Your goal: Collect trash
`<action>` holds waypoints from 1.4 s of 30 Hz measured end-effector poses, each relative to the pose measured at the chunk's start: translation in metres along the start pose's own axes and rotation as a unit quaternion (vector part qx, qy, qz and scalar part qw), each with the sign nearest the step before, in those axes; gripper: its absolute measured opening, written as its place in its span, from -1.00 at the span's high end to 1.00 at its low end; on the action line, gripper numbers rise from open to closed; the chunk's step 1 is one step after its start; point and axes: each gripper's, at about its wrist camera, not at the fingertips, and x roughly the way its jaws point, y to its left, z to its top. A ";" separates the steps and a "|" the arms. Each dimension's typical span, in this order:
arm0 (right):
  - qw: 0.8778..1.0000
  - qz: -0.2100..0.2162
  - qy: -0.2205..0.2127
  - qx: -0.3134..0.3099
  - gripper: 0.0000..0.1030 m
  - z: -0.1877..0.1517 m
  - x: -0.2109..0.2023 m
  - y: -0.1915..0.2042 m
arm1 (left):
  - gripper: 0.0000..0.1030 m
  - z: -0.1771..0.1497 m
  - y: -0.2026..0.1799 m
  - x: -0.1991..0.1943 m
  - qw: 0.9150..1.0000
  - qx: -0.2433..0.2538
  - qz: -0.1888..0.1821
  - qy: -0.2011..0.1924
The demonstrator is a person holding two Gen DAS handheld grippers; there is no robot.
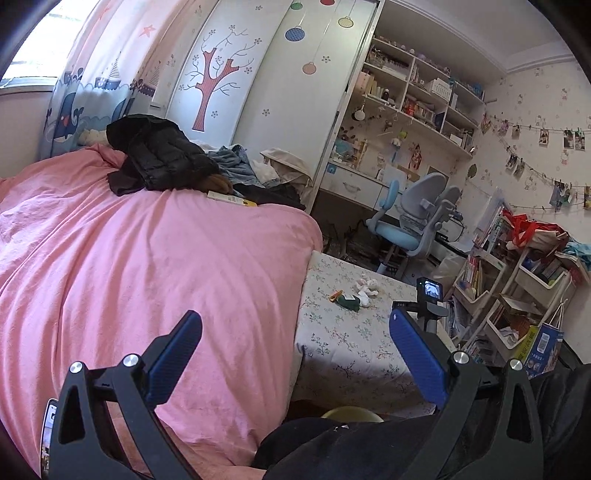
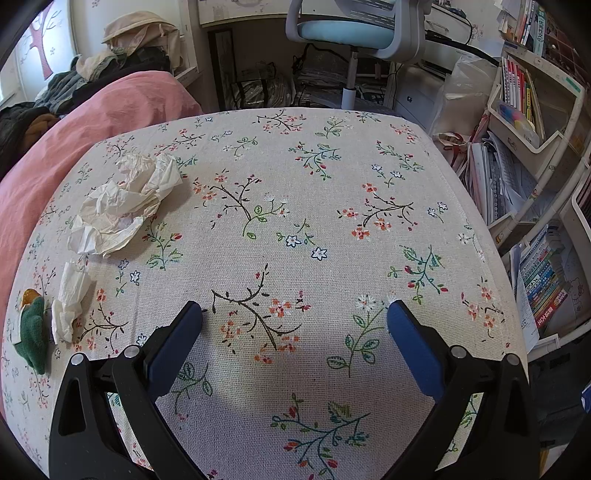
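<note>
Crumpled white paper [image 2: 123,201] lies at the left of the floral-cloth table [image 2: 295,229], with a twisted white tissue [image 2: 68,301] nearer and a green wrapper with an orange tip [image 2: 33,334] at the far left edge. My right gripper [image 2: 294,314] is open and empty, hovering over the table's near middle, to the right of the trash. My left gripper [image 1: 295,325] is open and empty, held above the pink bed's edge; the same trash shows small on the table in the left wrist view [image 1: 360,291].
A pink-covered bed [image 1: 129,258] with a black jacket [image 1: 159,155] borders the table's left side. A blue desk chair [image 2: 351,29] stands beyond the table. Book racks [image 2: 532,129] crowd the right. A yellow rim [image 1: 352,413] shows below the table in the left wrist view.
</note>
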 end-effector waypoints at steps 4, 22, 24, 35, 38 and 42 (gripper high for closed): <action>1.000 0.000 0.000 0.000 -0.87 0.000 0.000 0.000 | -0.88 -0.001 0.000 0.002 1.000 0.000 0.002 0.004; 1.000 0.000 0.000 0.000 -0.87 0.000 0.000 0.000 | -0.88 -0.001 -0.002 0.004 1.000 0.002 0.003 0.009; 1.000 0.000 0.000 0.000 -0.87 0.000 0.000 0.000 | -0.88 -0.001 -0.002 0.004 1.000 0.002 0.003 0.009; 1.000 0.000 -0.001 0.000 -0.87 0.000 0.000 0.000 | -0.88 0.000 -0.003 0.003 1.000 0.002 0.003 0.010; 1.000 0.000 -0.001 0.000 -0.87 0.000 0.000 -0.001 | -0.88 0.001 -0.003 0.003 1.000 0.001 0.003 0.009; 1.000 0.000 -0.001 0.000 -0.87 0.000 0.000 0.000 | -0.88 -0.002 -0.001 -0.001 1.000 -0.008 -0.004 0.004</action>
